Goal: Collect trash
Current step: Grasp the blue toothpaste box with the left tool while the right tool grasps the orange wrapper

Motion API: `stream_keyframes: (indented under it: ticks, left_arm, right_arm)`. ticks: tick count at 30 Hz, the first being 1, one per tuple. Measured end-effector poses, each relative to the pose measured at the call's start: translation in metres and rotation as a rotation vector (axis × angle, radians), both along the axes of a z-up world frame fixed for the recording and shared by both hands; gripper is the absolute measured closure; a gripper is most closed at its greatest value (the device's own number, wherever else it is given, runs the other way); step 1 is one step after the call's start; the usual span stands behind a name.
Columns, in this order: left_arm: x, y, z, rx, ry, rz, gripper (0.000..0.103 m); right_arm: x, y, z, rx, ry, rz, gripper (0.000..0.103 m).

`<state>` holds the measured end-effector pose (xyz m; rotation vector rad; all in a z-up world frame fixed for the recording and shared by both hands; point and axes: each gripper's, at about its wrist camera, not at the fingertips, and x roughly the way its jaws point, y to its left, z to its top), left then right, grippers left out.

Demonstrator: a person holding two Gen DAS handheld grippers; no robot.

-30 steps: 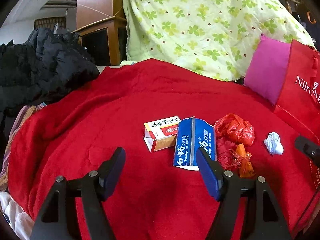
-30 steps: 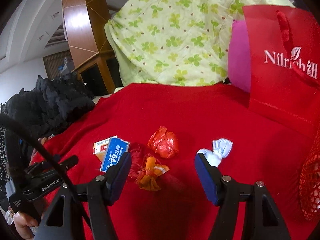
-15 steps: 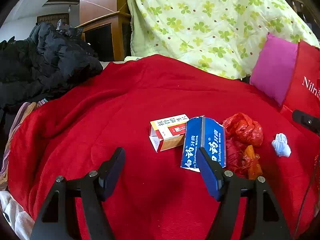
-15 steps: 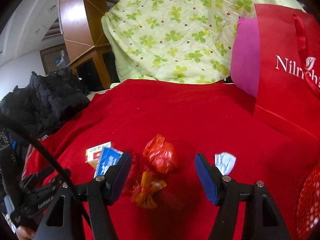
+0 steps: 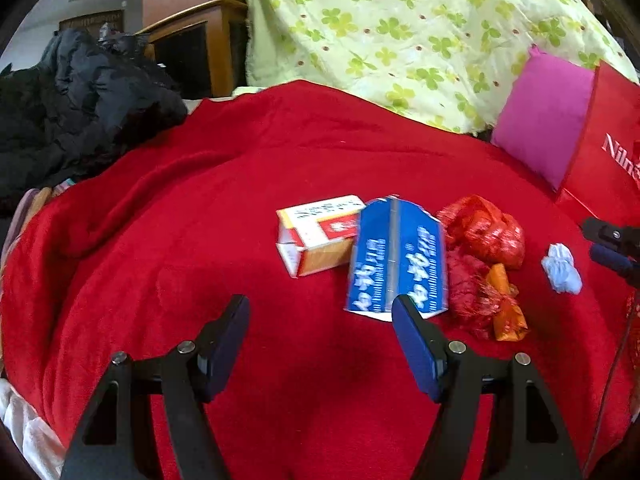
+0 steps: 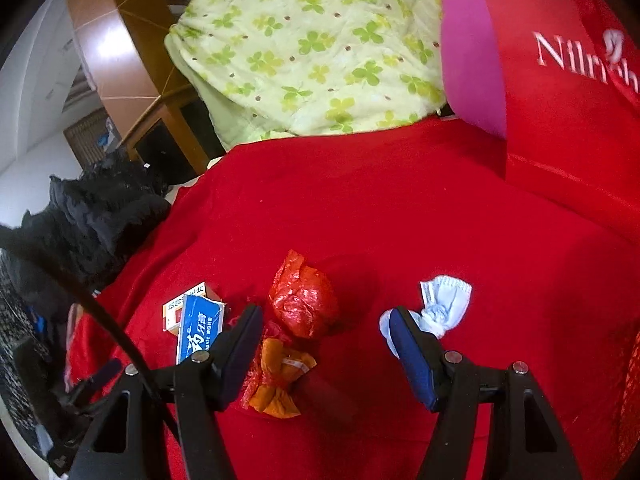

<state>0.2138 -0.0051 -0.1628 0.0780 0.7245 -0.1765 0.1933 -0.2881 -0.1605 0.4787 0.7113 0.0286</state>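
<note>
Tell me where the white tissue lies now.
The tissue lies on the red blanket, apart from the other trash, to the right of the red bag. In the right wrist view it sits just beyond the right claw's right finger.

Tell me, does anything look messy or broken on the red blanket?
Yes. Trash lies scattered on the red blanket: a blue toothpaste box squashed flat, a small box with its end flap open, a crumpled red bag and a white tissue wad.

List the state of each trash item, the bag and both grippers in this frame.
Left gripper: open, empty.
Right gripper: open, empty.
Toothpaste box: flattened, lying on blanket.
Medicine box: end flap open.
Red plastic bag: crumpled.
Orange wrapper: crumpled.
White tissue: wadded.
Red shopping bag: upright.
</note>
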Motion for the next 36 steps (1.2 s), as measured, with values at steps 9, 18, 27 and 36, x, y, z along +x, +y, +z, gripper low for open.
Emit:
stream_keyframes:
  ticks: [9,18,27,36]
  left_arm:
    - [0.023,-0.018,-0.003,-0.019,0.045,-0.062,0.029]
    - [0.033,0.003,-0.009,-0.006,0.066,-0.029,0.029]
    - [0.033,-0.011,-0.011,-0.039,0.088,-0.122,0.029]
    - [0.048,-0.040,-0.021,-0.065,0.144,-0.207,0.028]
  right_arm:
    - [0.016,0.014,-0.022,0.131,0.073,0.115,0.038]
    - [0.053,0.053,-0.052,0.164,0.162,0.208,0.055]
    - [0.062,0.056,-0.074,0.201,0.242,0.193,0.067]
    - [0.032,0.021,-0.051,0.248,0.181,0.154,0.068]
